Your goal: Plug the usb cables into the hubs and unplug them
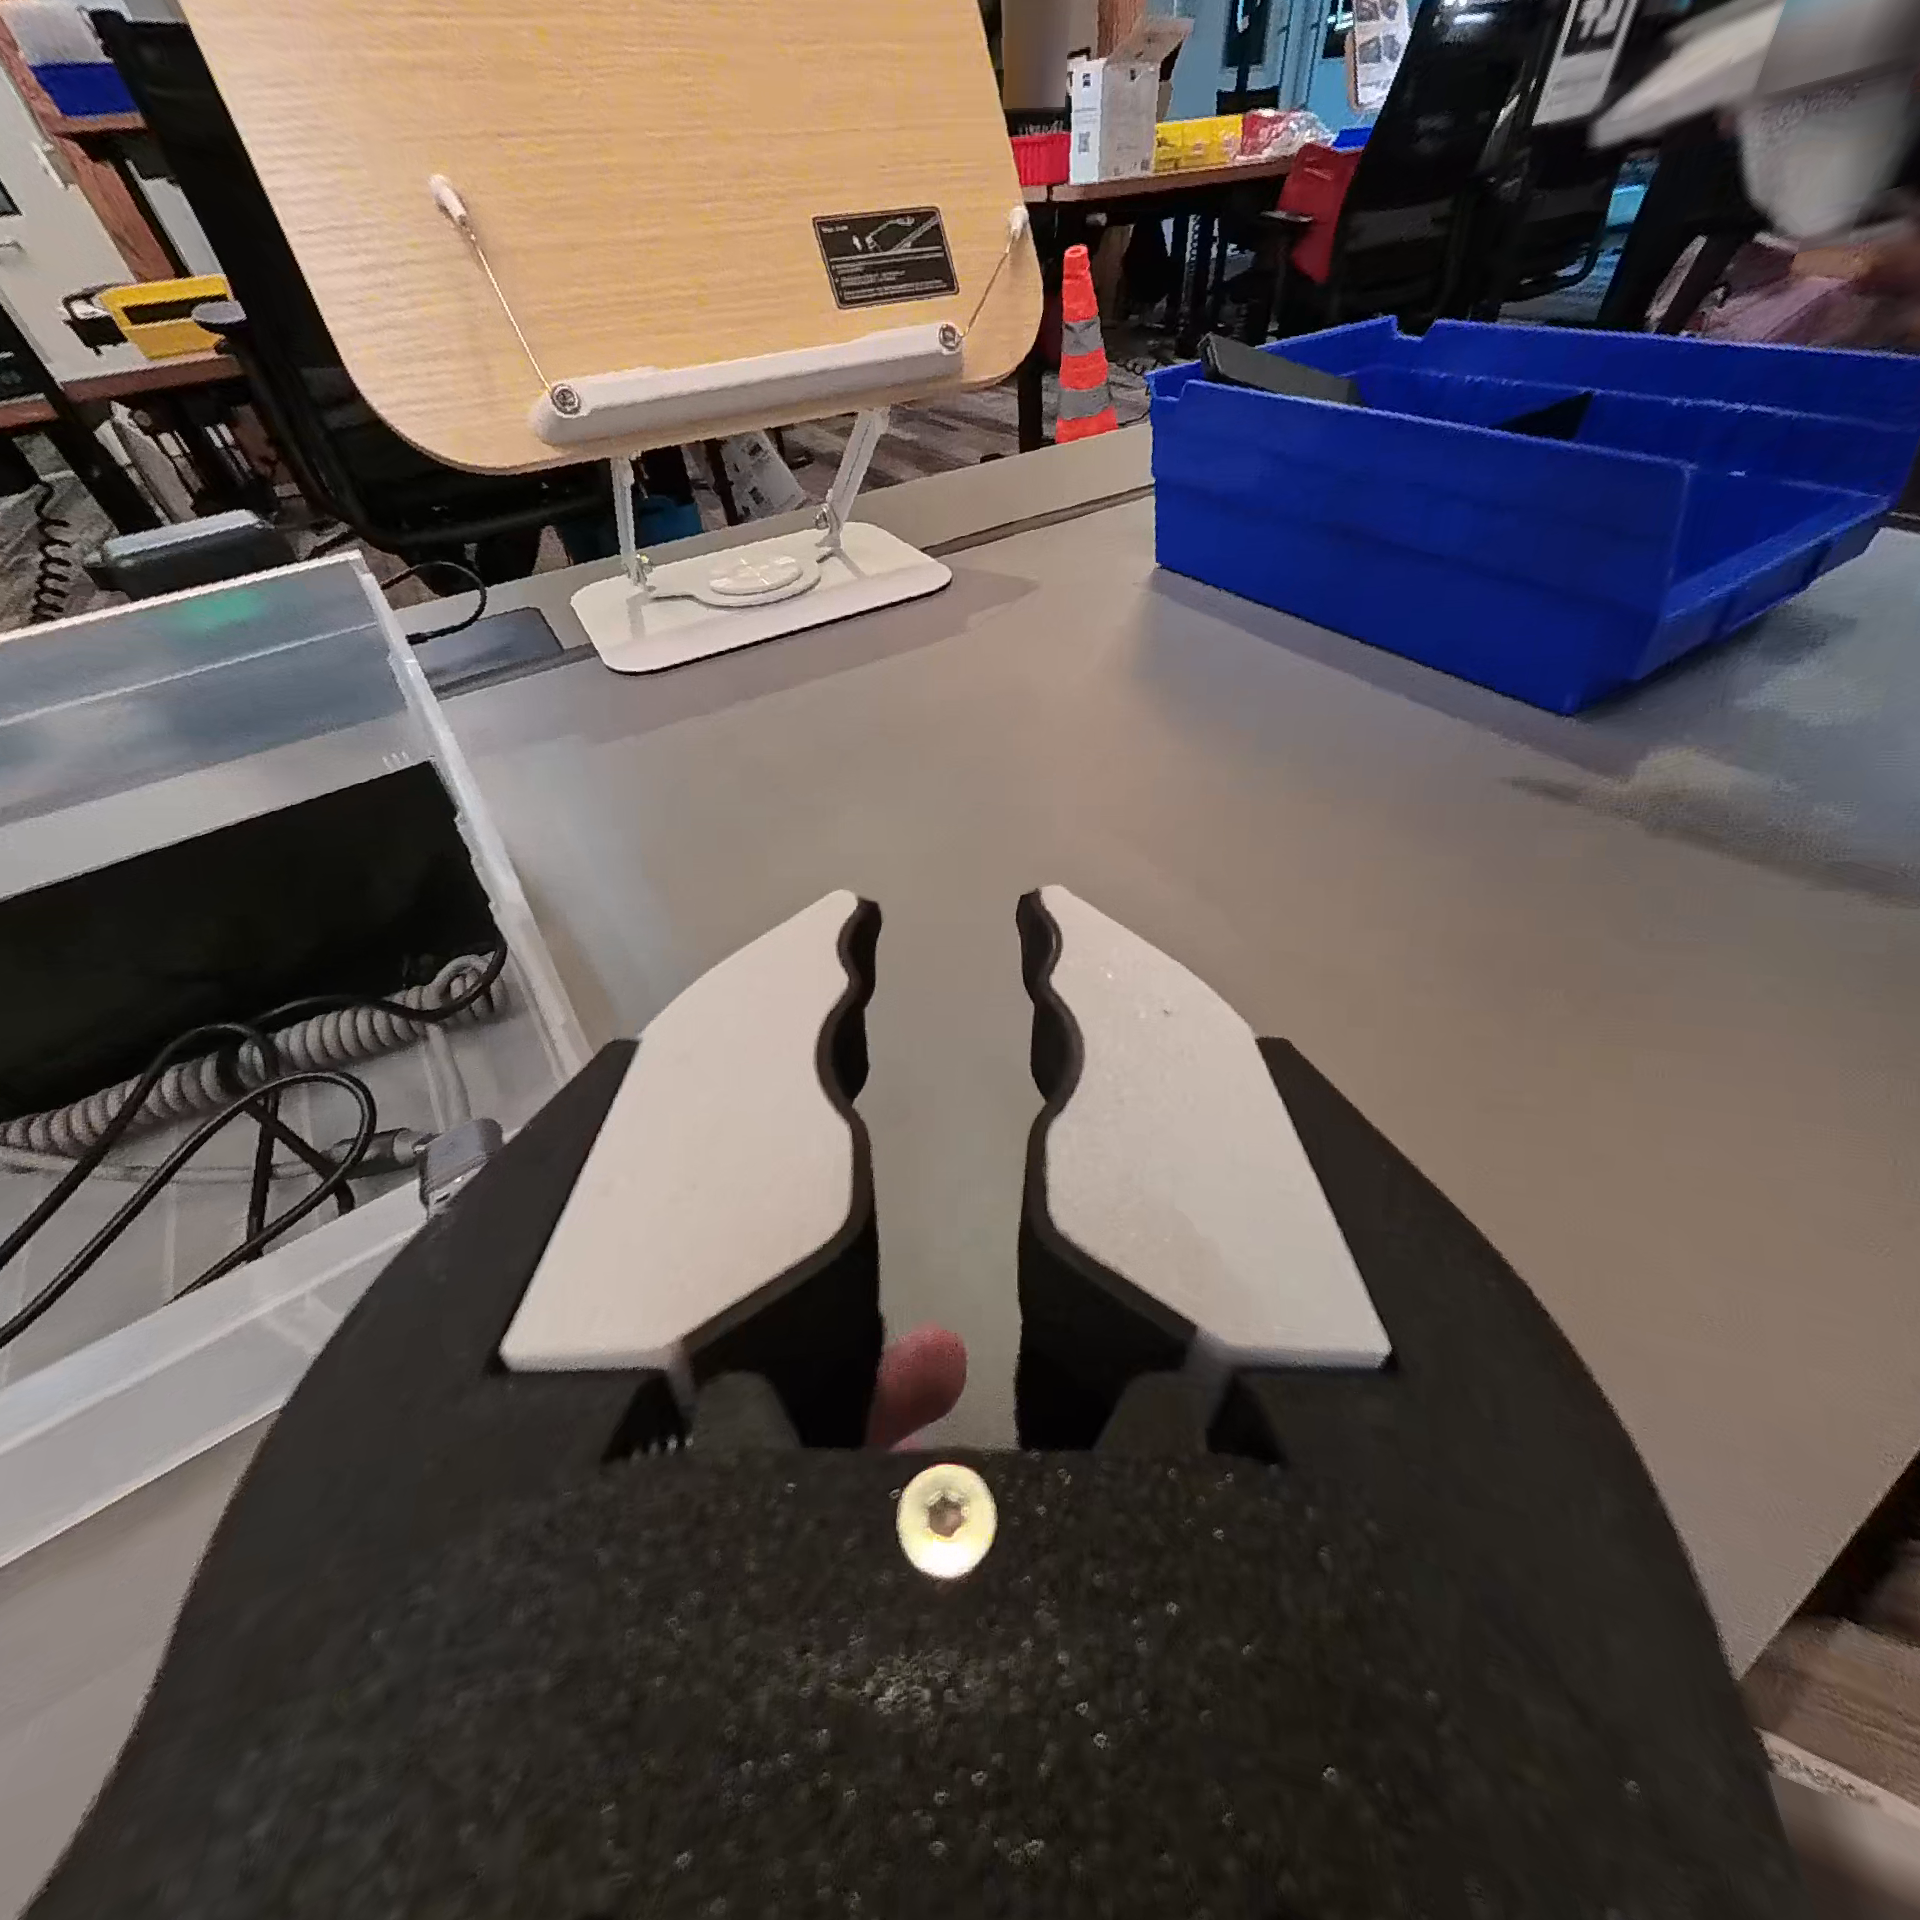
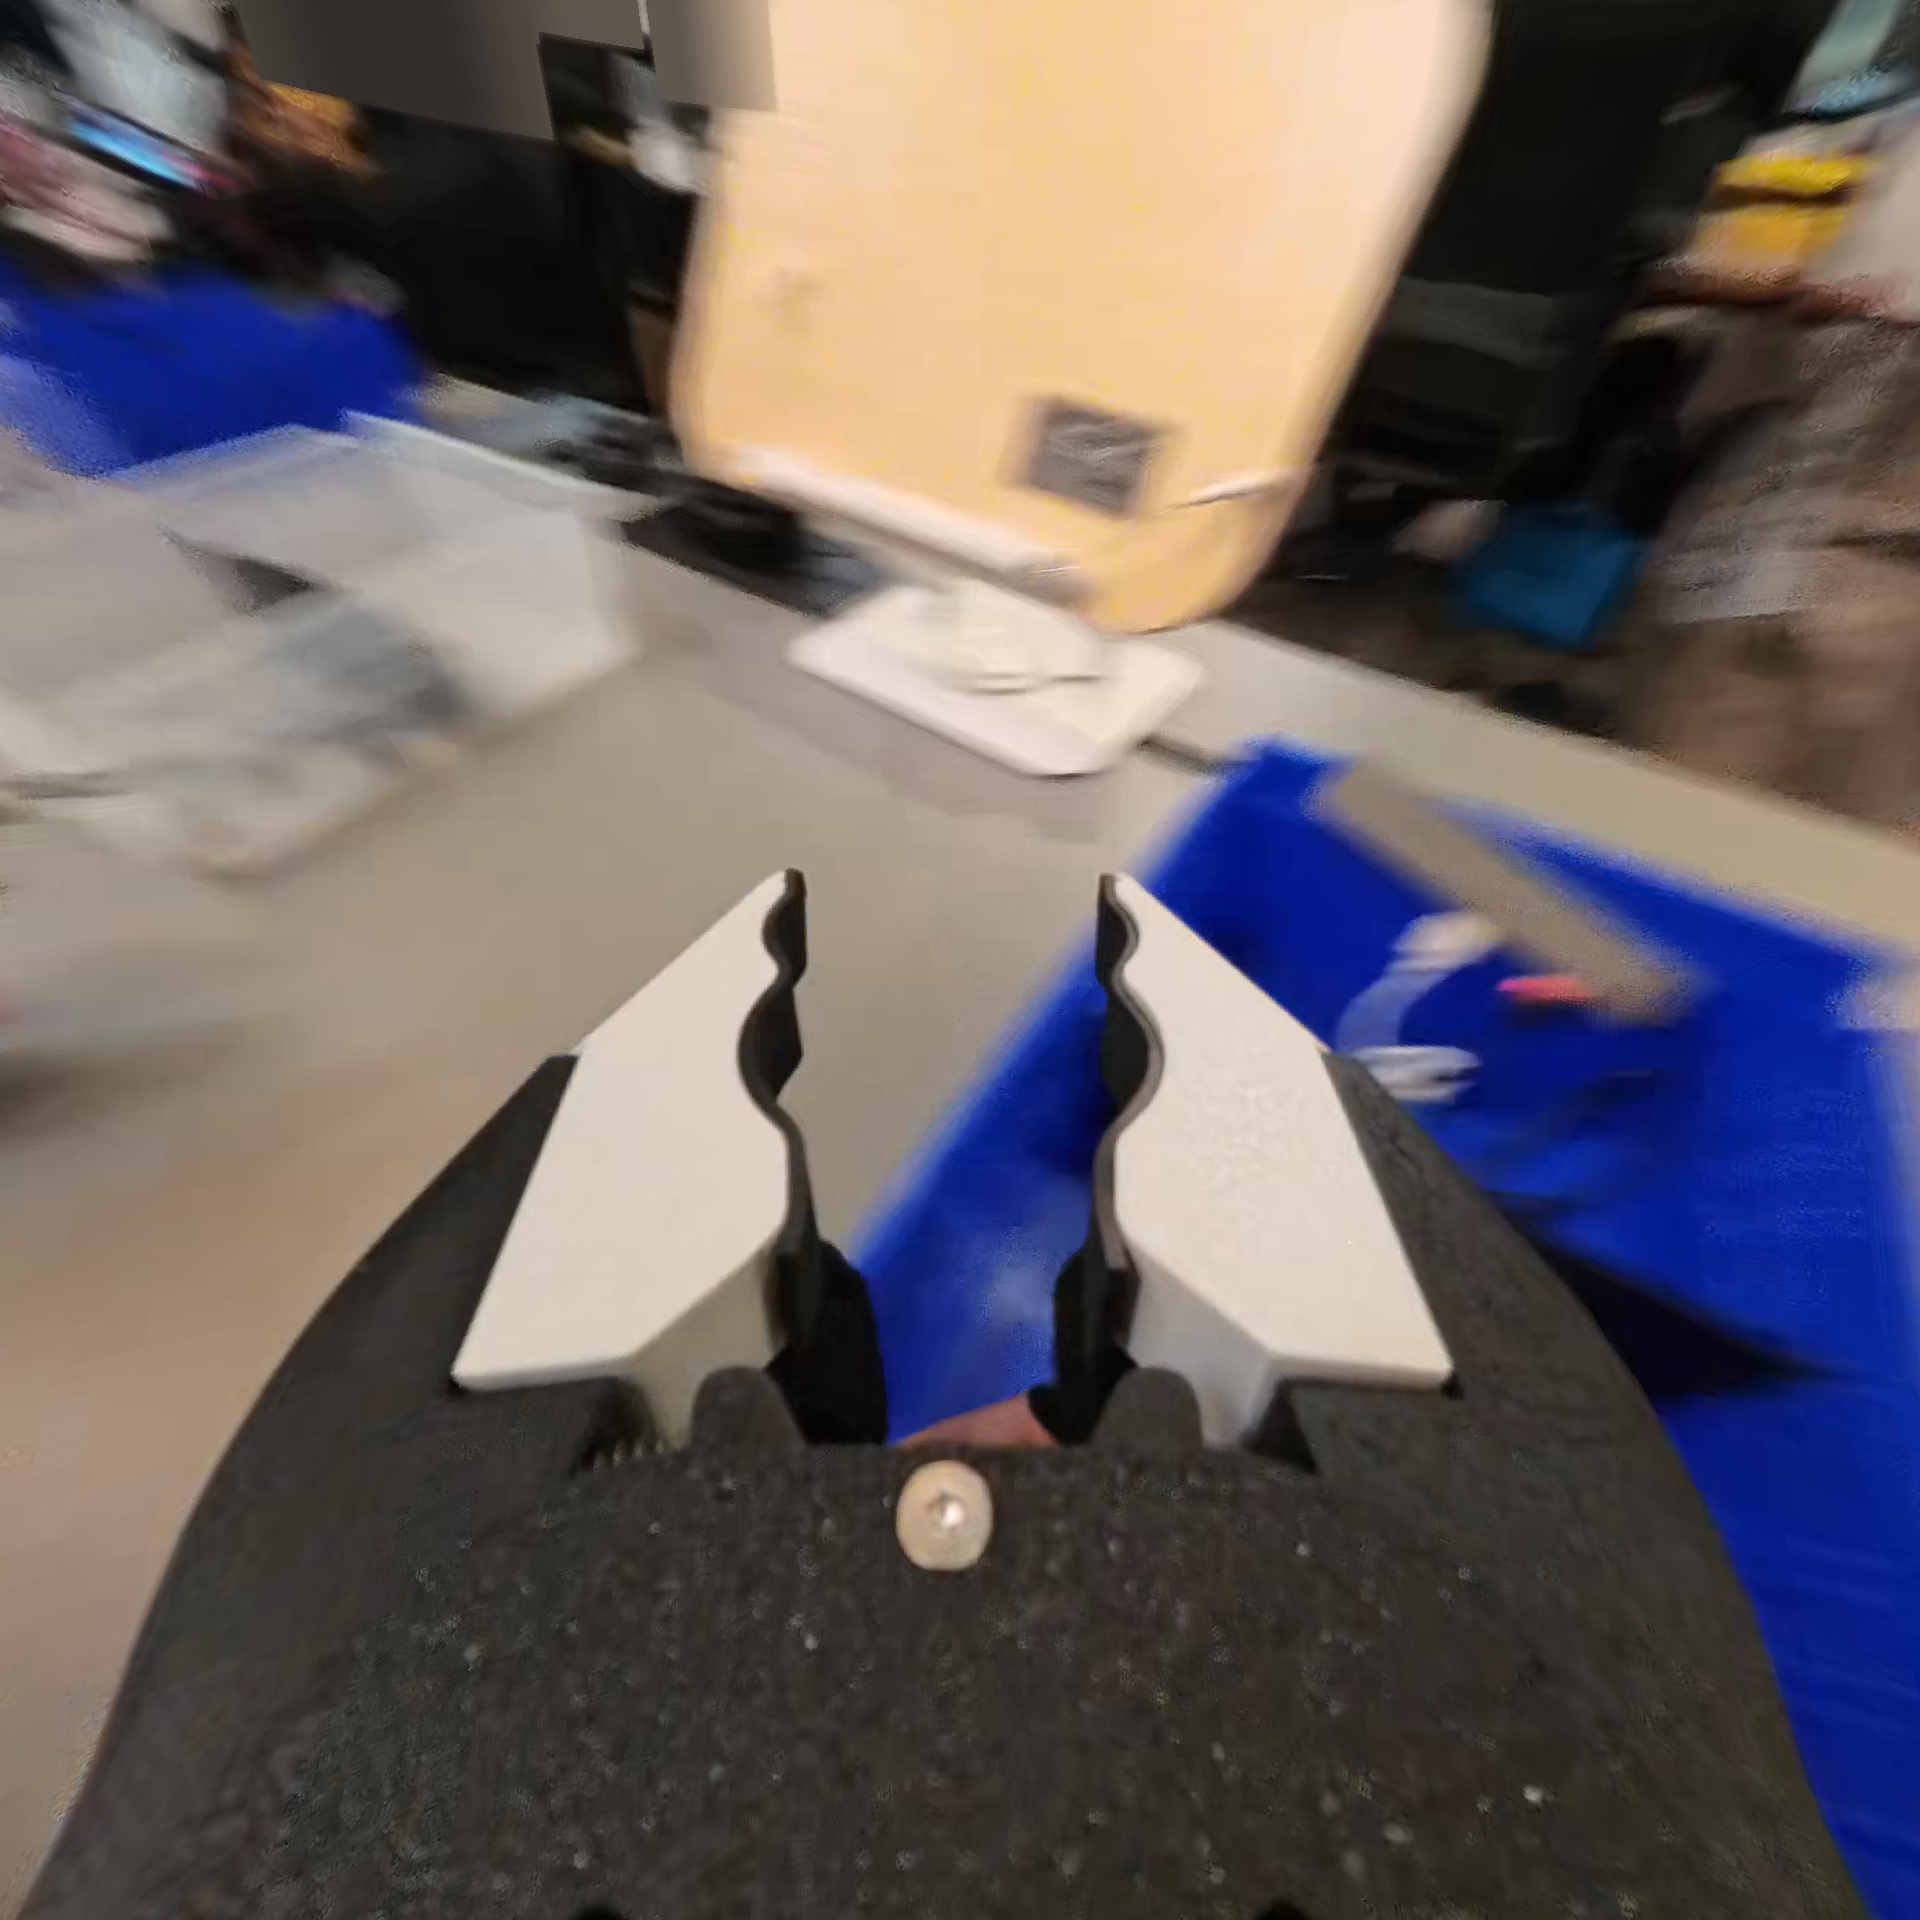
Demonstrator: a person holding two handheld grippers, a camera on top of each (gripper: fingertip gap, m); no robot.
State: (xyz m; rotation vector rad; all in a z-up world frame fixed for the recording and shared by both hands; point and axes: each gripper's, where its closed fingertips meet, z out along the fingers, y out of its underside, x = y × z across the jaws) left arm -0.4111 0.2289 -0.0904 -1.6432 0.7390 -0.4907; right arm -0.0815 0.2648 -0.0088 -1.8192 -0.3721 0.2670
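Observation:
My left gripper (image 1: pixel 948 914) is open and empty above the grey table (image 1: pixel 1247 883). To its left a clear plastic bin (image 1: pixel 457 790) holds black cables (image 1: pixel 208 1122), a grey coiled cable (image 1: pixel 343 1029) and a grey plug (image 1: pixel 457 1158). My right gripper (image 2: pixel 951 894) is open and empty, over the near-left rim of a blue bin (image 2: pixel 1039 1060). That view is blurred. In the blue bin lie a grey bar-shaped thing (image 2: pixel 1496 904) and a whitish cable (image 2: pixel 1413 997). The blue bin also shows in the left wrist view (image 1: pixel 1434 561), with a dark thing (image 1: pixel 1278 374) at its far end.
A wooden board on a white stand (image 1: pixel 644 208) stands at the back of the table; its white base (image 1: pixel 758 592) rests on the tabletop. It also shows blurred in the right wrist view (image 2: pixel 1039 312). The table's front edge (image 1: pixel 1766 1621) is at lower right. An orange cone (image 1: pixel 1081 343) stands behind.

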